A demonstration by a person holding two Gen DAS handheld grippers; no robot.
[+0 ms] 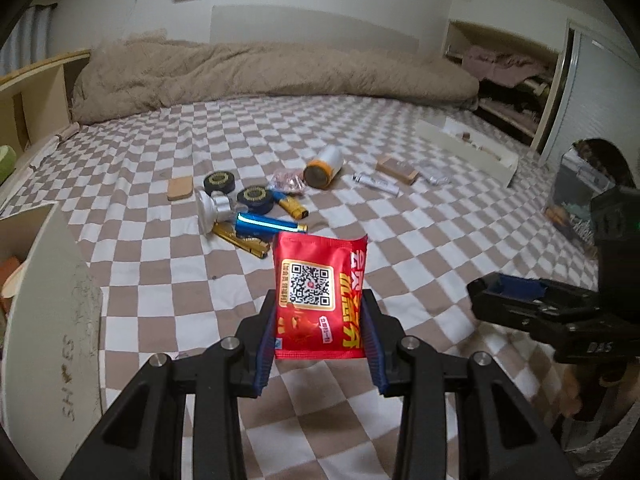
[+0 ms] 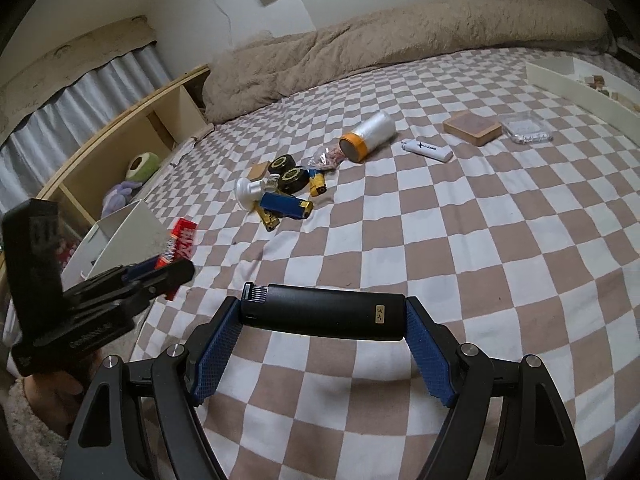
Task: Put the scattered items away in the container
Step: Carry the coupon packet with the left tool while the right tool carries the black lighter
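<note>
Above the bed, the left gripper (image 1: 318, 330) pinches a red packet (image 1: 319, 296) upright, the right gripper (image 2: 324, 334) clamps a black lighter (image 2: 324, 312) crosswise.

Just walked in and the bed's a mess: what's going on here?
A person is tidying with two handheld grippers. The left gripper holds a red snack packet upright; the right gripper grips a black lighter end to end. More lighters, tape rolls and a plastic-film roll lie on the checkered bedsheet.

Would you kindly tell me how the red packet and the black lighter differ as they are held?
The flat red foil packet stands upright, gripped across its width by the left gripper; the black cylindrical lighter lies crosswise, clamped end to end in the right gripper, whose jaws stand wider. Both are held above the checked bedsheet.
</note>
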